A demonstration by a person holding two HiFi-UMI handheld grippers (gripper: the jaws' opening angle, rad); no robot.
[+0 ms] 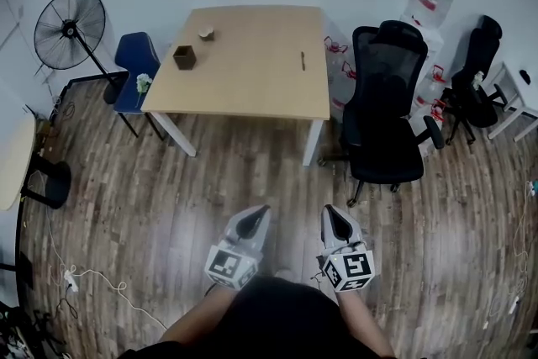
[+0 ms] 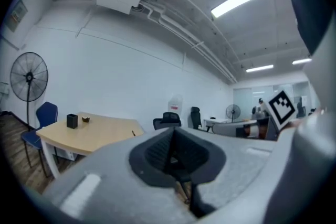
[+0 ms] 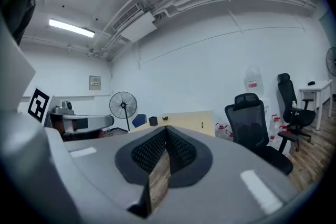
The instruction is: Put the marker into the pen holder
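Observation:
A dark marker [image 1: 303, 60] lies on the right part of the light wooden table [image 1: 252, 88]. The dark square pen holder [image 1: 184, 56] stands near the table's left edge. Both grippers are held low, far from the table, over the wooden floor. My left gripper [image 1: 262, 211] is shut and holds nothing. My right gripper [image 1: 329, 211] is shut and empty too. In the left gripper view the pen holder [image 2: 72, 121] and marker [image 2: 133, 133] show far off beyond the gripper [image 2: 173, 131]. The right gripper view shows its gripper [image 3: 166, 128], the pen holder [image 3: 153, 121] and the marker [image 3: 202, 125].
A small brown object [image 1: 206, 34] sits behind the pen holder. A black office chair [image 1: 387, 109] stands right of the table, a blue chair [image 1: 134, 71] and a standing fan [image 1: 69, 29] to its left. Cables [image 1: 92, 277] lie on the floor at the left.

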